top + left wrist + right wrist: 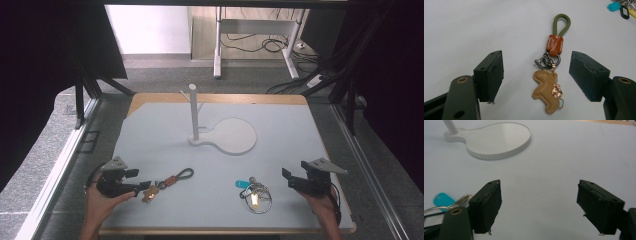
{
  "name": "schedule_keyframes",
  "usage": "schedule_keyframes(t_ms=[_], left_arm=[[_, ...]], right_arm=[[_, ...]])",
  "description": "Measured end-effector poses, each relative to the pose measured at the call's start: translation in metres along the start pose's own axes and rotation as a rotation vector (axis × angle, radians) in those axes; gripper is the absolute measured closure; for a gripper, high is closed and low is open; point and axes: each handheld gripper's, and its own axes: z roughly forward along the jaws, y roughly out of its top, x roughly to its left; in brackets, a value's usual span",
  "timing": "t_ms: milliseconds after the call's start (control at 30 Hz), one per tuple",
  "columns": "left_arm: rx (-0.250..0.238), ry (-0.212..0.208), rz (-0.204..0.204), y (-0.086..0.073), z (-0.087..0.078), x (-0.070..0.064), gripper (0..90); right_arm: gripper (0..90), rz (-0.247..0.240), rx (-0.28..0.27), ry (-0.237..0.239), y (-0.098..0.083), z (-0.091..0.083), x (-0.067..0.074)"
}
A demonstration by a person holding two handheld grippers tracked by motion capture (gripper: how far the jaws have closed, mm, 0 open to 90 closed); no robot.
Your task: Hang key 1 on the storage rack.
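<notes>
Left hand-held gripper: a hand is holding it at the near left of the surface, pointing toward the middle; in the left gripper view its two black jaws are standing wide apart, pinching nothing.
Leather keychain: it is lying flat on the surface in the open gap between the left jaws, touching neither pad; it is sitting a little nearer the jaw at the right of the left gripper view.
Tan charm: an animal-shaped piece that is lying deepest between the jaws, with a small copper-coloured bead on it.
Brown tab and green loop: they are stretching away beyond the jaw tips, the loop lying farthest out.
Right hand-held gripper: a hand is holding it at the near right, well apart from the left one; in the right gripper view its jaws are likewise standing spread with bare surface between them.
Bunch of keys: it is lying just to the left of the right hand-held gripper in the high view, outside its jaws; a blue tag is peeking past one jaw, and the rest looks like rings and a yellow tag, though it is too small to tell.
White stand: an upright post on a round flat base, standing farther back near the middle.
Surface: pale grey, carrying everything.
</notes>
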Motion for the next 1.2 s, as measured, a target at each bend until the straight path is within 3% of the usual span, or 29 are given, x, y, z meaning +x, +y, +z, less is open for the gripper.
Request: schedule_keyframes(t_ms=[333, 467, 600, 900, 1000, 1200], left_arm=[[-0.014, 0.005, 0.002, -0.002, -0.002, 0.002, 28.4], [-0.013, 0.007, 0.003, -0.003, -0.004, 0.002, 28.8], [-0.013, 0.010, 0.008, -0.001, -0.004, -0.002, 30.5], [-0.020, 0.030, -0.019, 0.003, 0.005, -0.004, 31.8], [0.013, 0.028, -0.018, 0.011, 0.010, -0.008, 31.5], [0.041, 0.025, 0.002, 0.027, 0.007, -0.007, 31.4]], right_arm=[[32.0, -0.004, -0.007, -0.010, -0.005, -0.004, -0.009], [31.8, 0.008, -0.001, 0.014, -0.007, -0.004, -0.010], [31.5, -0.002, 0.015, 0.004, -0.009, -0.003, -0.009], [32.2, 0.032, -0.011, 0.011, -0.012, -0.008, -0.019], [31.9, 0.026, -0.035, 0.024, -0.010, -0.010, -0.019], [31.5, 0.020, -0.023, 0.038, -0.012, -0.007, -0.022]])
